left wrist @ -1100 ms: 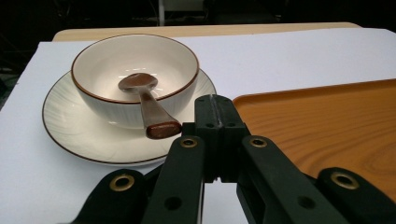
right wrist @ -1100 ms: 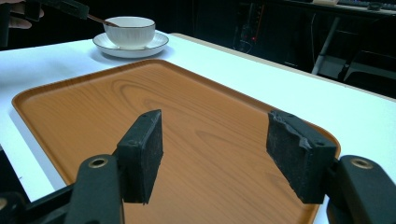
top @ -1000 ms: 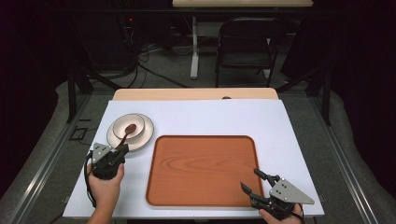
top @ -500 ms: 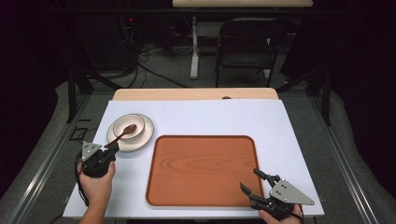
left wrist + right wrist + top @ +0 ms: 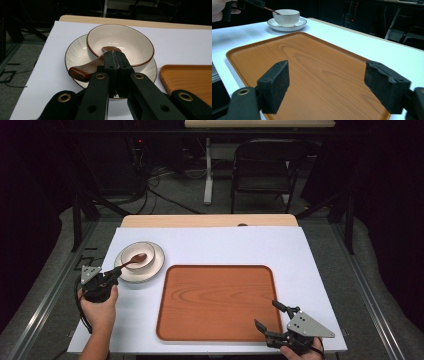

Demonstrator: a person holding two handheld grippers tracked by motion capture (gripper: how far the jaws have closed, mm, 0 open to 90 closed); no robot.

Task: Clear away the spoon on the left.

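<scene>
No text, label, brand, number or sign can be read in any view.

A dark room surrounds the white-topped table (image 5: 210, 245); beyond it stand a black folding metal chair (image 5: 262, 167) and grey carpet floor (image 5: 175, 195).

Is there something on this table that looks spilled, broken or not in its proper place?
Nothing stands out. The bowl sits upright on its saucer, with the brown spoon resting in it, handle over the rim. The wooden tray lies flat and bare. No spill or damage shows.
</scene>
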